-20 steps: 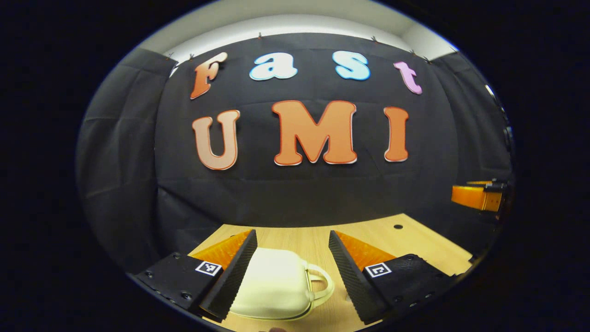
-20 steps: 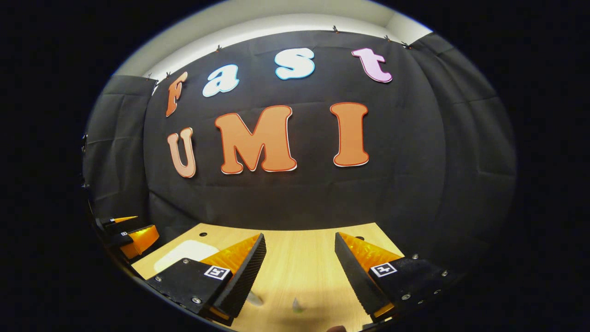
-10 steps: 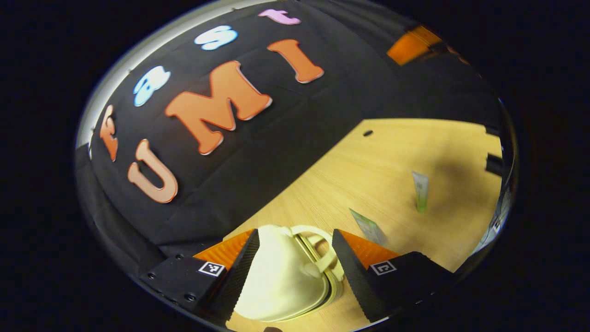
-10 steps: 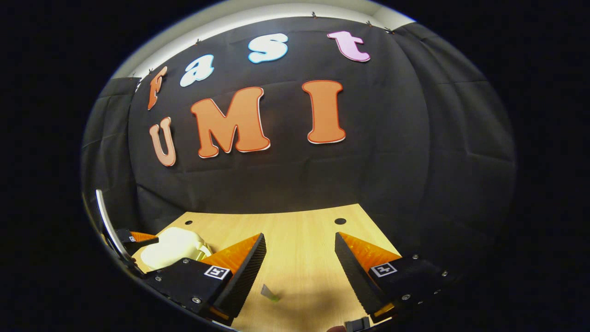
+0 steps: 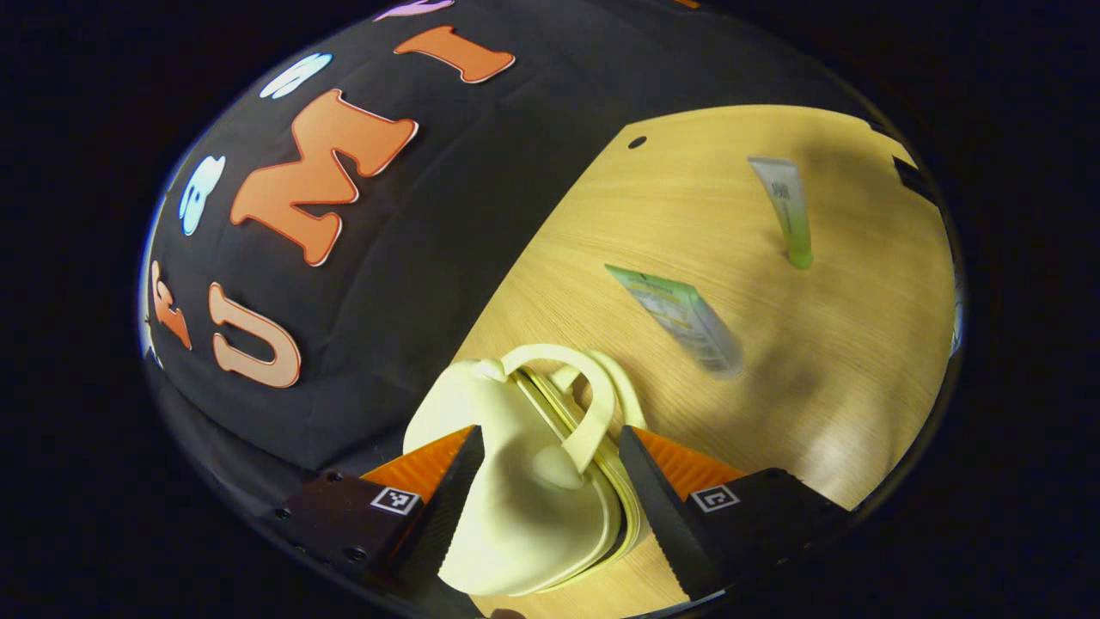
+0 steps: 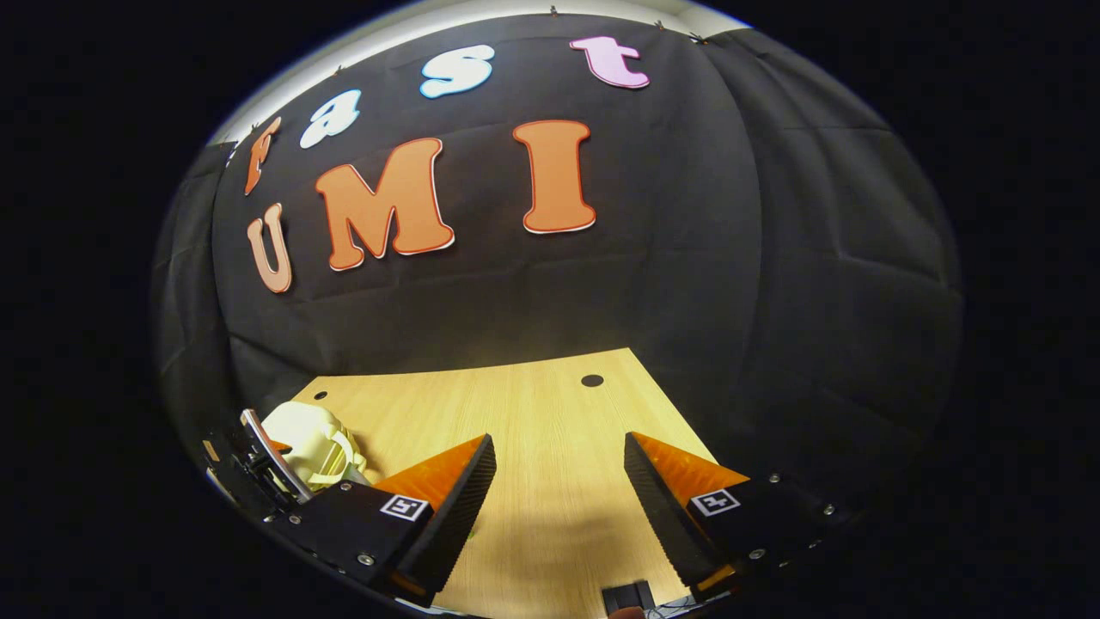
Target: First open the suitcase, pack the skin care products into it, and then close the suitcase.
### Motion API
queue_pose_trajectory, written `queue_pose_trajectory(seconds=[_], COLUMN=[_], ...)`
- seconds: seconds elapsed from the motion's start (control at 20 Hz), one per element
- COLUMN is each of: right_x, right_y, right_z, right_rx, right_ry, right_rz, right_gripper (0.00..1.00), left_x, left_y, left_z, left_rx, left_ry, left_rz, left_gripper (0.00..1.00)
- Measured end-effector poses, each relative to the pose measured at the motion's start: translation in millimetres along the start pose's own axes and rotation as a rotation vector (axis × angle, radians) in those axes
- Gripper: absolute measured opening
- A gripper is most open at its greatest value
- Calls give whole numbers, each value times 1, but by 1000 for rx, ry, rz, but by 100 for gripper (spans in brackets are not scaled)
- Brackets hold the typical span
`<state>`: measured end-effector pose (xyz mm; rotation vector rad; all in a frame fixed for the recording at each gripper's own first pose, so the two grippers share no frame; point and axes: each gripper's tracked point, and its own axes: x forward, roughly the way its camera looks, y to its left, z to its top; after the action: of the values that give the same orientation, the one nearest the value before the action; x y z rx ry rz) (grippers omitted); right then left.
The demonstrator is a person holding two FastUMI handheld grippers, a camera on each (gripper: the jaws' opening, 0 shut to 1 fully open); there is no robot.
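- The suitcase (image 5: pixel 516 481), a small cream case with a looped handle (image 5: pixel 584 404), lay closed on the table (image 5: pixel 859 361), between the fingers of the left gripper (image 5: pixel 550 499).
- The left jaws stood wide on either side of the case; whether either pad touched the shell could not be told.
- Two tubes lay beyond the case, apart from each other: a pale one (image 5: pixel 679 318) nearer, a green-tipped one (image 5: pixel 786 211) farther.
- In the right gripper view, the suitcase (image 6: pixel 309 443) sat at the far left, beside the left gripper's body (image 6: pixel 262 468).
- The right gripper (image 6: pixel 559 490) hung over bare table (image 6: pixel 533 404), jaws wide and holding nothing.
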<state>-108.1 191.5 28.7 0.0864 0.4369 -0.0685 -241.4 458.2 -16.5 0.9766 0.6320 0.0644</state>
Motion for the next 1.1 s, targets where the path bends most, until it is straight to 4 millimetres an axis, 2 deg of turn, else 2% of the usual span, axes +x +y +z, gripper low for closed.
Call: queue_pose_trajectory(seconds=[0.3, 0.6, 0.7, 0.75, 0.85, 0.9, 0.95, 1.0, 1.05, 1.1], right_x=[6, 8, 6, 6, 6, 6, 5, 5, 5, 4], right_y=[-14, -21, -23, -24, -24, -24, -24, -23, -22, -21], right_z=[-7, -10, -11, -11, -13, -13, -12, -12, -11, -11], right_rx=[5, 18, 18, 19, 19, 18, 15, 13, 13, 14], right_ry=[29, 48, 49, 51, 56, 56, 55, 54, 54, 53], right_rz=[-27, -45, -51, -54, -56, -56, -57, -57, -56, -52], right_gripper=[95, 95, 95, 95, 95, 95, 95, 95, 95, 95], left_x=[27, 55, 62, 66, 71, 72, 70, 70, 68, 64], left_y=[-3, -22, -27, -27, -34, -34, -35, -37, -31, -26], left_z=[5, 15, 12, 11, 2, 4, 8, 7, 8, 12], left_rx=[64, 127, 145, 145, 155, 182, 204, 204, 194, 200], left_ry=[37, 49, 71, 79, 127, 139, 133, 144, 142, 124], left_rz=[-4, -79, -106, -105, -135, -137, -143, -156, -137, -124], left_gripper=[98, 98, 88, 79, 49, 26, 27, 18, 18, 13])
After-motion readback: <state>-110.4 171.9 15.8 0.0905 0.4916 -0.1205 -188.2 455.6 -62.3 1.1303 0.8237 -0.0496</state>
